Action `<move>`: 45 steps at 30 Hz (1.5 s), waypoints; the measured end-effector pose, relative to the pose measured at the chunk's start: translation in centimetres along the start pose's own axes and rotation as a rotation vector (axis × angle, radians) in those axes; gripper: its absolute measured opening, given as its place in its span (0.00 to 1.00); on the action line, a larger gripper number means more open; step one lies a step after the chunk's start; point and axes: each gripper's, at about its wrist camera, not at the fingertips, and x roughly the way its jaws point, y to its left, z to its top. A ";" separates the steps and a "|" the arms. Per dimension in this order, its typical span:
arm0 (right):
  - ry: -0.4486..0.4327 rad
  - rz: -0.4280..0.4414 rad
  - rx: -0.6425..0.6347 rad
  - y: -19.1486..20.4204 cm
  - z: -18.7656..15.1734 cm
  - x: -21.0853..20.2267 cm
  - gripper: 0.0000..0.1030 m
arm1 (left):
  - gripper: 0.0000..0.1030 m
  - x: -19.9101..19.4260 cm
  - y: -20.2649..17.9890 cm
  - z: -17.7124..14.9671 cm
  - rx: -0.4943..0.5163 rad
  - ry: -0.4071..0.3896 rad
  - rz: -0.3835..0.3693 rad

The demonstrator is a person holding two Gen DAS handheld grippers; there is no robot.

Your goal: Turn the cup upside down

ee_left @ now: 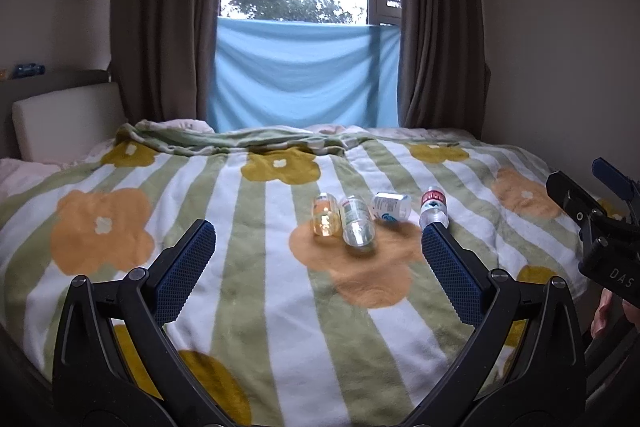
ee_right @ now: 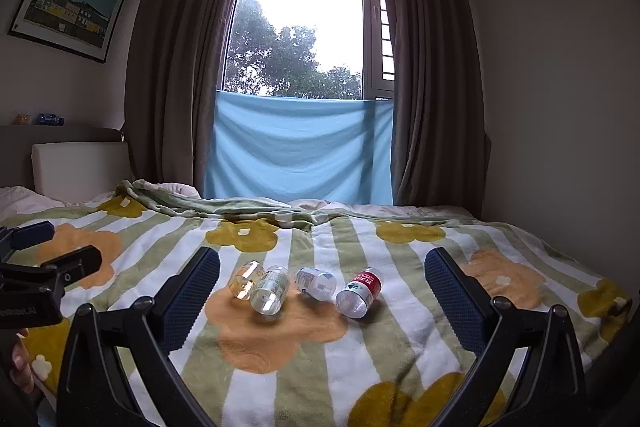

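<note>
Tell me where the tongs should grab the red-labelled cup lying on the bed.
Grip the red-labelled cup across its round body, near the red band, coming down from above. It lies on its side on the blanket, open mouth toward the camera, with free space on its right for the open right tongs.

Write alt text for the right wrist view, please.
Four small clear cups lie tipped on their sides in a row on a flower-patterned blanket, between the open right tongs. Behind are a curtained window and a blue cloth.
</note>
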 end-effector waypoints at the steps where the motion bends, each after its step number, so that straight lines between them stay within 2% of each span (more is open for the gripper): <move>1: -0.002 -0.001 -0.004 0.0 -0.2 0.1 0.99 | 1.00 0.7 -0.1 0.1 0.007 0.014 -0.011; 7: -0.006 0.010 -0.014 -0.2 -1.5 0.9 0.99 | 1.00 6.5 -1.5 1.4 0.045 0.115 -0.111; 10: -0.009 0.013 -0.005 -0.5 -2.0 1.3 0.99 | 1.00 10.8 -2.7 2.8 0.084 0.163 -0.159; 14: -0.009 0.030 0.022 -0.8 -2.8 2.1 0.99 | 1.00 17.7 -4.8 4.5 0.151 0.236 -0.182; 20: -0.014 0.047 0.053 -1.3 -4.3 2.8 0.99 | 1.00 28.5 -6.9 6.0 0.153 0.411 -0.218; 26: 0.046 0.071 0.056 -1.5 -6.0 4.3 0.99 | 1.00 37.1 -7.3 5.2 0.132 0.622 -0.194; 36: 0.227 0.135 0.082 -1.8 -9.3 8.6 0.99 | 0.95 42.8 -7.9 1.8 0.155 0.767 -0.165; 40: 0.302 0.161 0.081 -1.6 -10.6 10.3 0.99 | 0.95 44.0 -7.5 0.8 0.139 0.798 -0.148; 45: 0.356 0.176 0.081 -1.3 -11.6 11.4 0.99 | 0.94 44.9 -7.8 0.5 0.175 0.795 -0.144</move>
